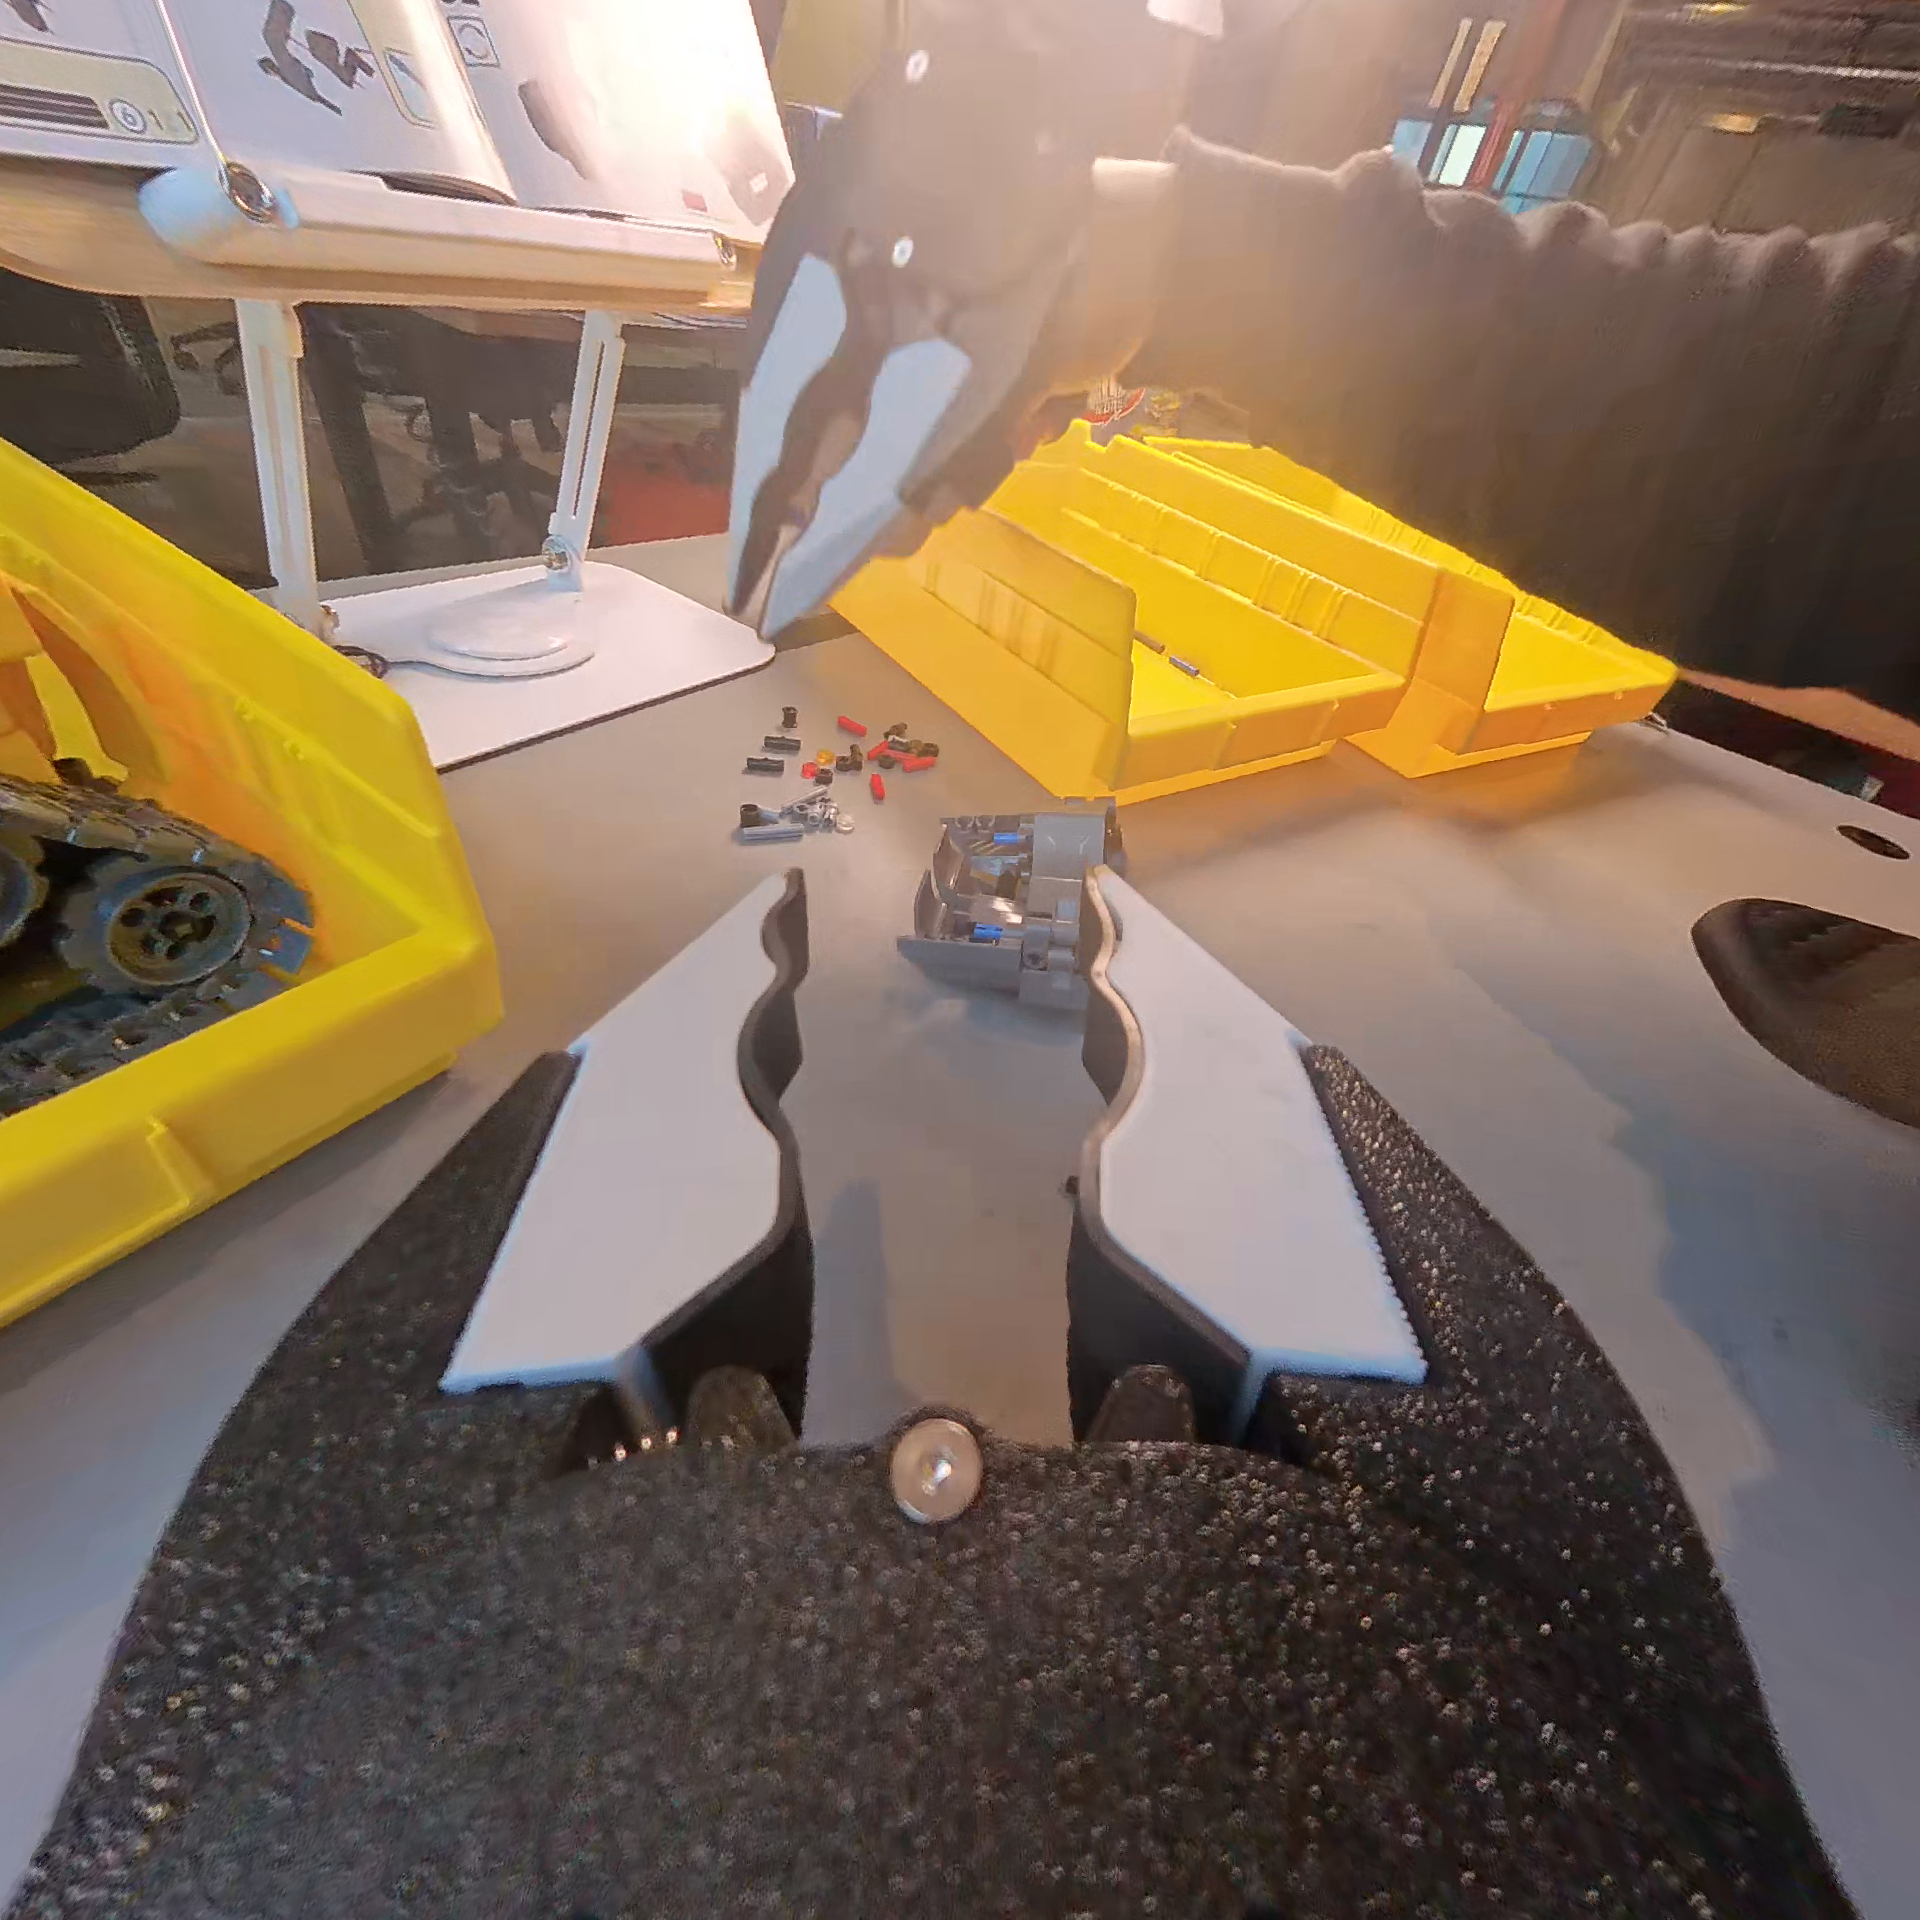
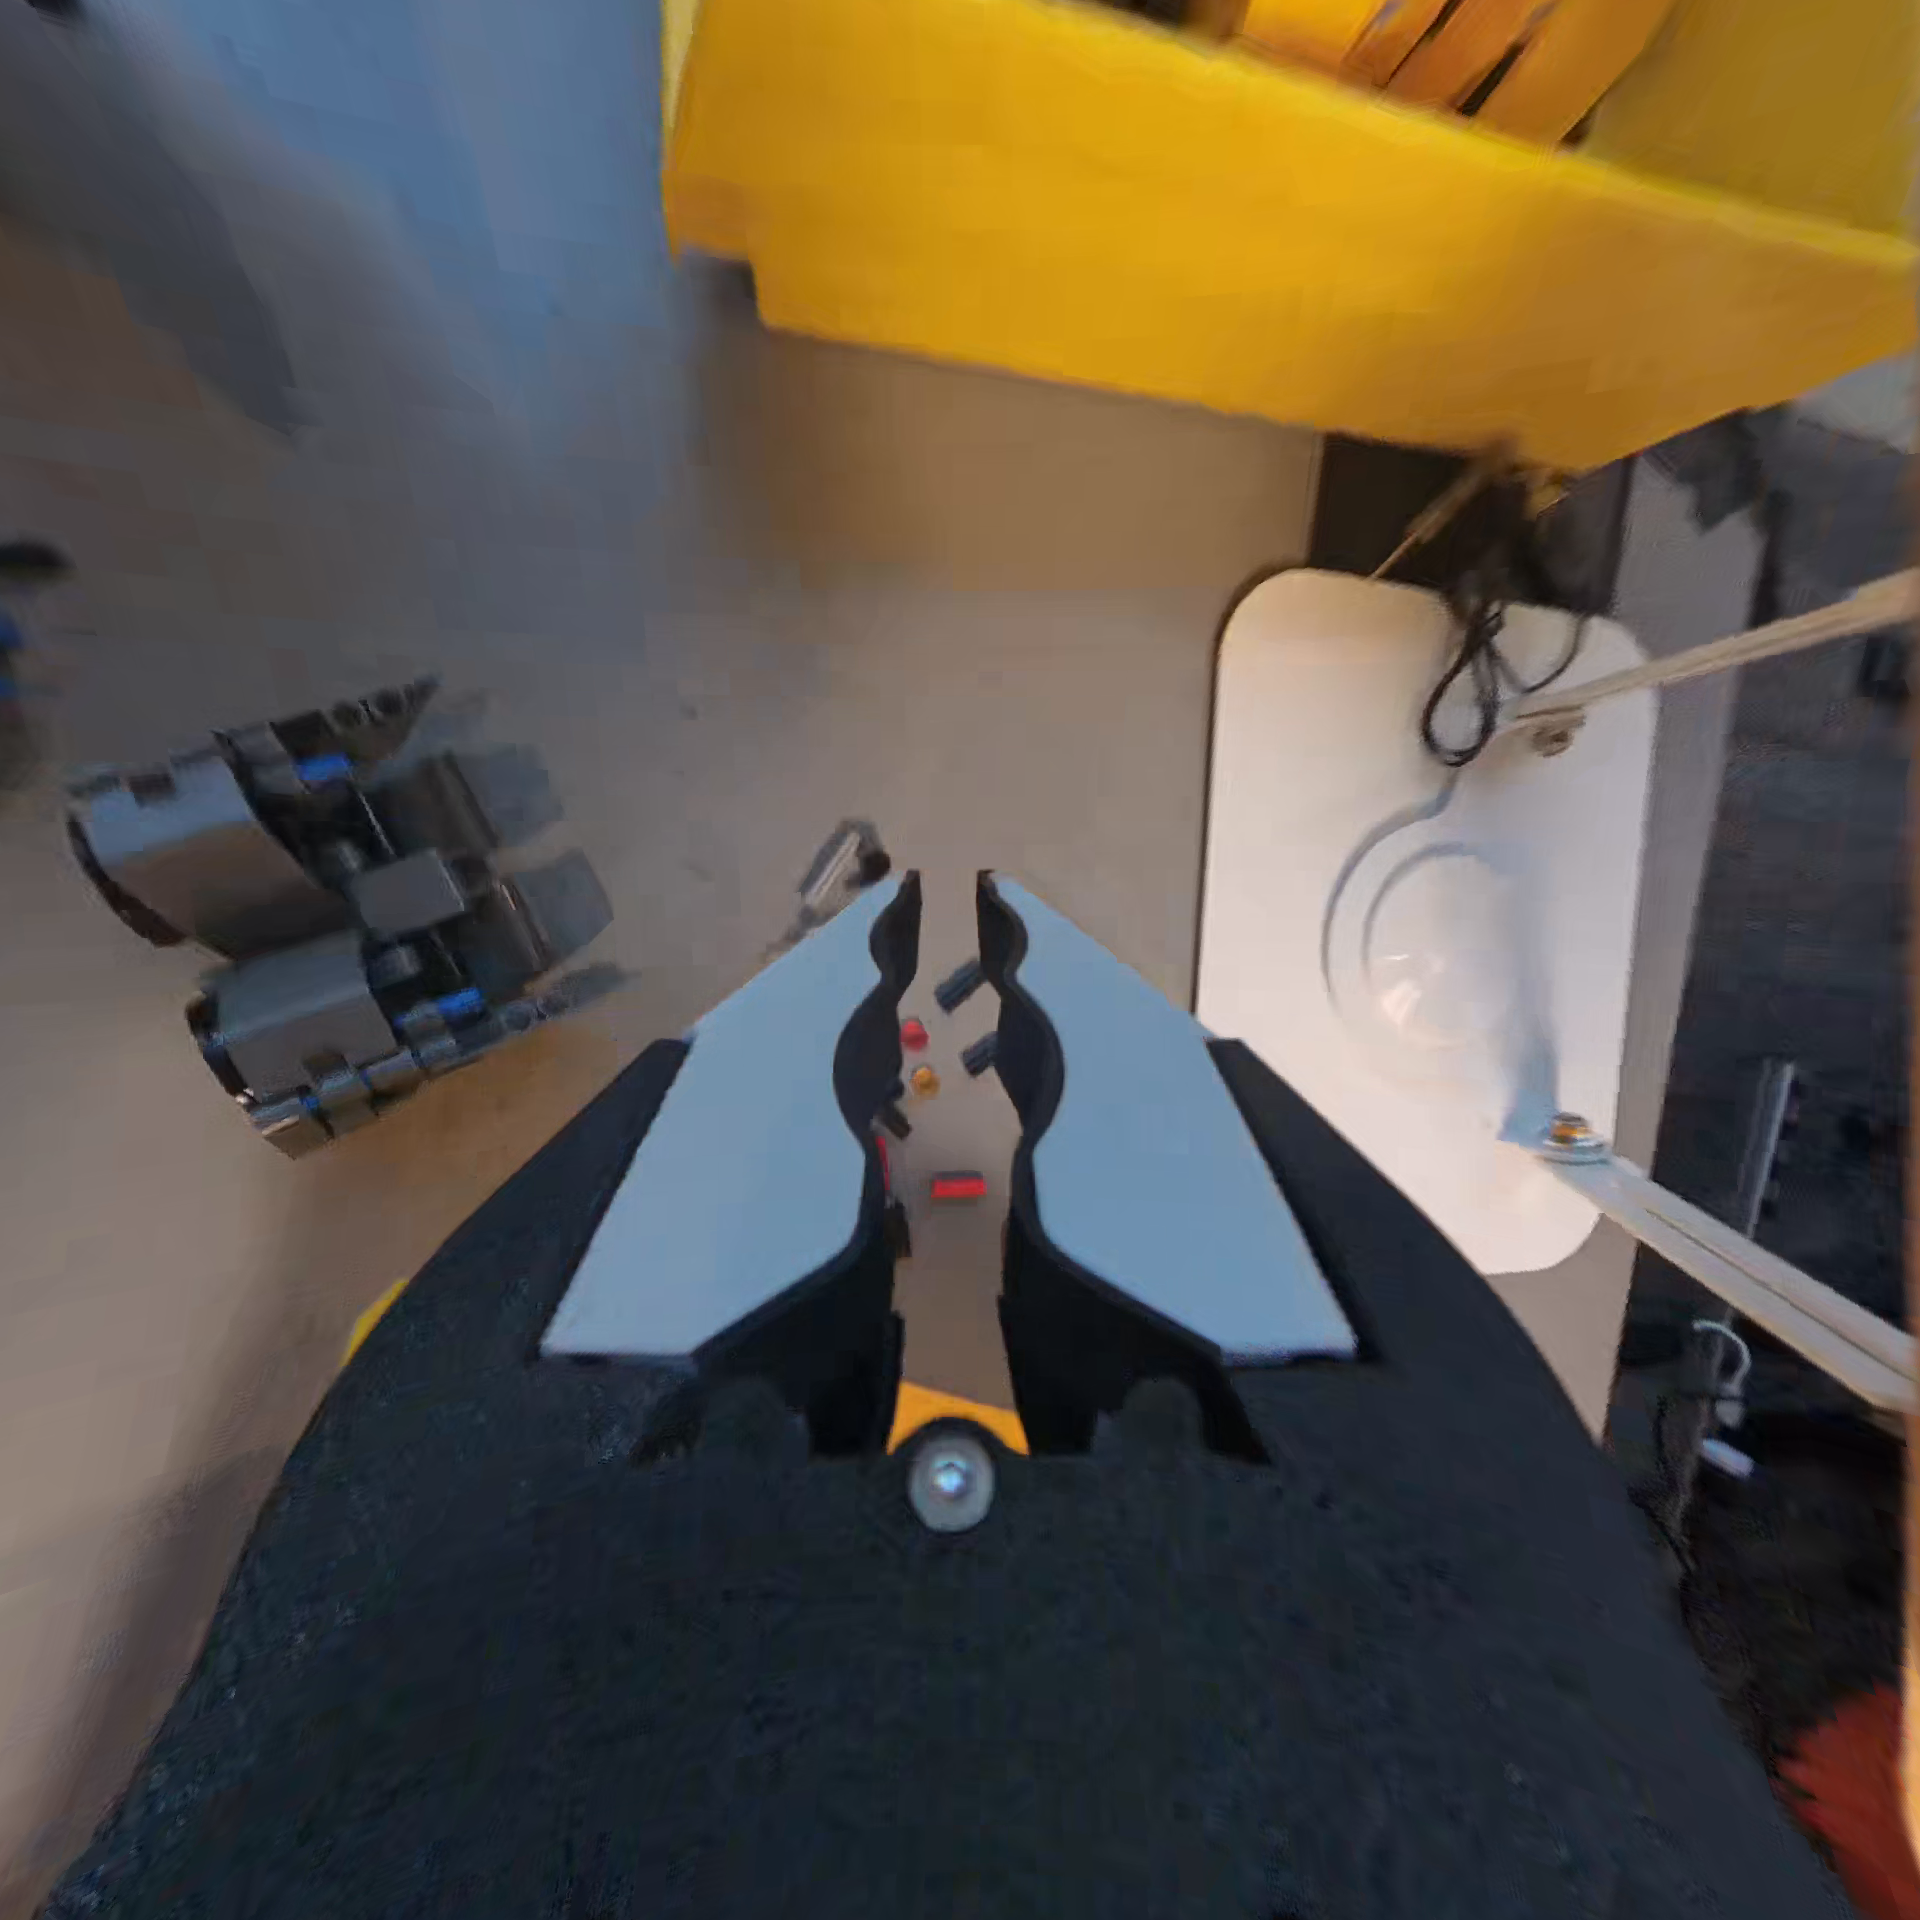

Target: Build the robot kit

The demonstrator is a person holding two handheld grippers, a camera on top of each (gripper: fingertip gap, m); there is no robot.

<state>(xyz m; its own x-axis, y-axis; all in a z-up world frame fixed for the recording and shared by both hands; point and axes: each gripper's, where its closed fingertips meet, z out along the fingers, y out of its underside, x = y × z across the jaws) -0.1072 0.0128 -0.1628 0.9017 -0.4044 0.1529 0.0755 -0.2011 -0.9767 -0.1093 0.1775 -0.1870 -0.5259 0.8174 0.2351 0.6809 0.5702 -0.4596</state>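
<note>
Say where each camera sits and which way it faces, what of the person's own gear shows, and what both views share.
Left wrist view: sits on the left gripper, low over the table, looking level across it; fingers wide open, the right one beside the grey model; the right gripper and a dark sleeve show beyond.
Right wrist view: sits on the right gripper, looking steeply down at small loose parts; fingers narrowly apart, empty.
Shared: grey model, loose parts, white stand base, yellow bins.

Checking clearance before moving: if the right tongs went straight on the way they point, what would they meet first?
Probably the small loose parts on the table, which show through the gap of the right tongs. The tongs point down at that scatter; depth is unclear.
</note>
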